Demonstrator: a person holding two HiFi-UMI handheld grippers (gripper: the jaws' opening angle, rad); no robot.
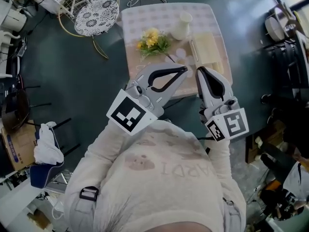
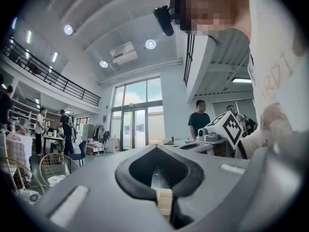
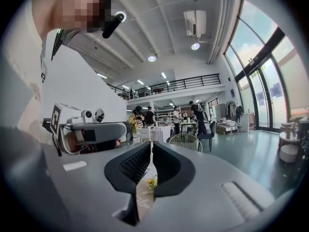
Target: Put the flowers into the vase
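Sweater (image 1: 159, 178) nearest; beyond it both grippers sit at the table's (image 1: 140, 18) near edge, empty; left gripper (image 1: 186, 70) jaws together, right gripper (image 1: 199, 70) jaws a slit apart; flowers (image 1: 153, 41) lie on the table, left of the vase (image 1: 182, 25); nothing done yet, pick and insertion remain.

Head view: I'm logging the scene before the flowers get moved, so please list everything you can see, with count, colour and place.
table: one, pale checked cloth, top centre
flowers: one bunch, yellow with green leaves, on the table's near left
vase: one, white, on the table beyond the flowers
board: one, cream, on the table's right
chairs: two, white lacy seats, left of and beyond the table
box: one, brown cardboard, floor at far left
cloth: one, white, lower left beside the box
left gripper: one, grey, jaws together, empty, over the table's near edge
right gripper: one, grey, jaws slightly apart, empty, beside the left
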